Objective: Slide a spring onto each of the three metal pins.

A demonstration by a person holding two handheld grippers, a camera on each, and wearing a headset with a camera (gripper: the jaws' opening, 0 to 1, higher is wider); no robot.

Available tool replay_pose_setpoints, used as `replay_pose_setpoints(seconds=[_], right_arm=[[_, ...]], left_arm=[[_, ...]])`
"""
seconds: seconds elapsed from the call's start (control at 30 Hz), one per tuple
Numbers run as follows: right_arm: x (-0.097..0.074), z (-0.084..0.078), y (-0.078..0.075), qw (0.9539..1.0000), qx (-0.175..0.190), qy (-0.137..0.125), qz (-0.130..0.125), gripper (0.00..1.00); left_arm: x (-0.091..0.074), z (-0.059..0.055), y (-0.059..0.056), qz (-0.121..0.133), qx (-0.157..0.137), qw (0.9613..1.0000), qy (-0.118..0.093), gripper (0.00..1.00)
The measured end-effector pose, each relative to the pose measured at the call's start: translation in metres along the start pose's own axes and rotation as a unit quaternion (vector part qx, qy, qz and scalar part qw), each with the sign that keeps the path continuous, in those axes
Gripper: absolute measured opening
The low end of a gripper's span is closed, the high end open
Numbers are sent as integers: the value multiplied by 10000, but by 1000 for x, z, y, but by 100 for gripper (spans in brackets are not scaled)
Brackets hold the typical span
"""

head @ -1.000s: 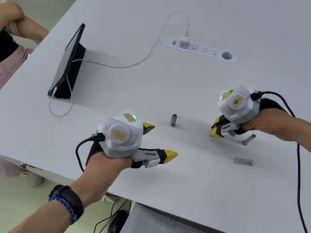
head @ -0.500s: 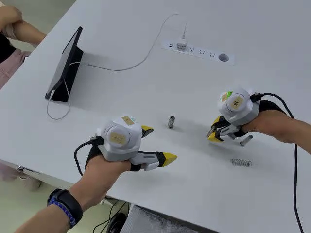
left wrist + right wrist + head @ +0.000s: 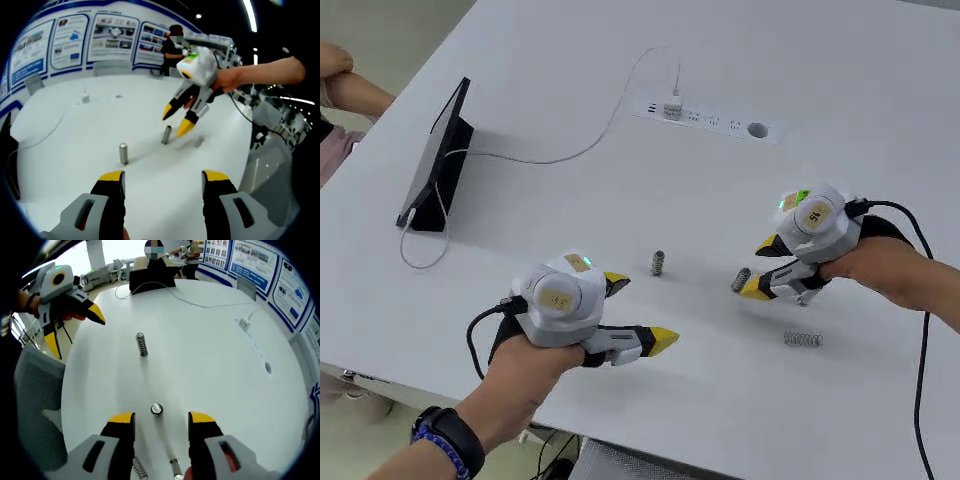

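The right gripper (image 3: 161, 419) has its jaws wide apart and holds nothing. A bare upright pin (image 3: 157, 410) stands in the gap at the jaw tips, clear of both. A loose spring (image 3: 137, 467) and a lying pin (image 3: 175, 467) rest back toward the hand. Farther ahead stands the spring-fitted pin (image 3: 142, 345). The left gripper (image 3: 642, 310) is near that pin, jaws wide and empty.

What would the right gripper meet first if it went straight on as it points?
Likely the bare upright pin, just ahead of the right gripper and its open jaws; the pin with a spring stands farther on.
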State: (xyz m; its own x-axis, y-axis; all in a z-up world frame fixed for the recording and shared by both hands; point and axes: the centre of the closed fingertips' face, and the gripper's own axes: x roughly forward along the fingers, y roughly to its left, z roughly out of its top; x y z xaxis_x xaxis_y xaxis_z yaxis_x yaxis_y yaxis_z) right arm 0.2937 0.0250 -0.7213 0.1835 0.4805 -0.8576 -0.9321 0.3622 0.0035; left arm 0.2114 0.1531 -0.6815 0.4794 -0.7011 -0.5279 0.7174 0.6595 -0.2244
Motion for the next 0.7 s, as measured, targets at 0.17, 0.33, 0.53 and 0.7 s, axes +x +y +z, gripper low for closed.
replay_pose_setpoints(seconds=[0.17,0.33,0.53,0.7], right_arm=[[-10,-3,-2,9991,340,-215,-116,45],[-19,-2,-4,9952,720,-588,-300,49],[-34,6,-3,9859,1181,-1085,-486,51],[-45,6,4,9801,1390,-1303,-562,52]], left_arm=[[0,1,-2,-23,31,10000,22,63],[1,2,-5,-43,48,10000,26,63],[3,3,-8,-62,68,10000,34,63],[3,5,-9,-57,67,10000,27,63]])
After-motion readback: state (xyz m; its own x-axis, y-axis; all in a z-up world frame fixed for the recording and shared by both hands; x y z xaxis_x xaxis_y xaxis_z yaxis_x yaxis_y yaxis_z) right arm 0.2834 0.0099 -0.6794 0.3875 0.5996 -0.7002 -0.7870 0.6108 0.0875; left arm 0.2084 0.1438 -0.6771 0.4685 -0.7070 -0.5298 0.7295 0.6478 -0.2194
